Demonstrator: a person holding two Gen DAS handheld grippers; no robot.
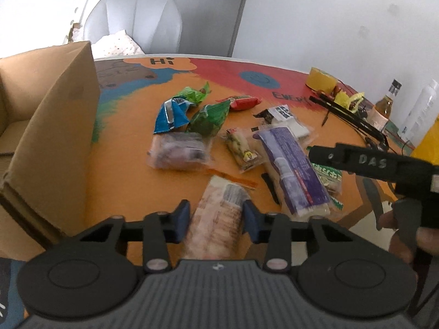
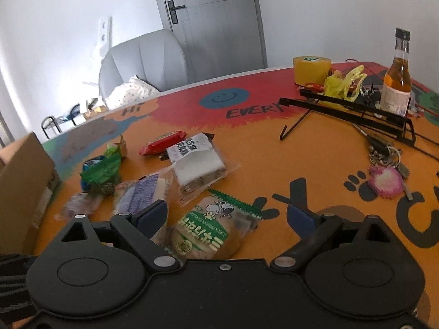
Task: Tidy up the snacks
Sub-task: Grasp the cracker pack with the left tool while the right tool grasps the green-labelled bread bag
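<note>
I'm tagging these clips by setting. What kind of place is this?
Probably a room in a home: a painted table strewn with snack packets, a grey padded chair holding a pillow, and a grey door behind.

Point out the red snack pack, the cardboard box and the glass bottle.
red snack pack (image 2: 161, 142): right wrist view, middle of the wrapper.
cardboard box (image 1: 57, 126): left wrist view, outer face of its near wall.
glass bottle (image 2: 397, 82): right wrist view, amber body above the label.

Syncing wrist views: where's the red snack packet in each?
Left wrist: red snack packet upper centre, beyond the green packets.
Right wrist: red snack packet left of centre, beside the white-labelled cake pack.
Shared landmark: yellow tape roll, far right on the table.
</note>
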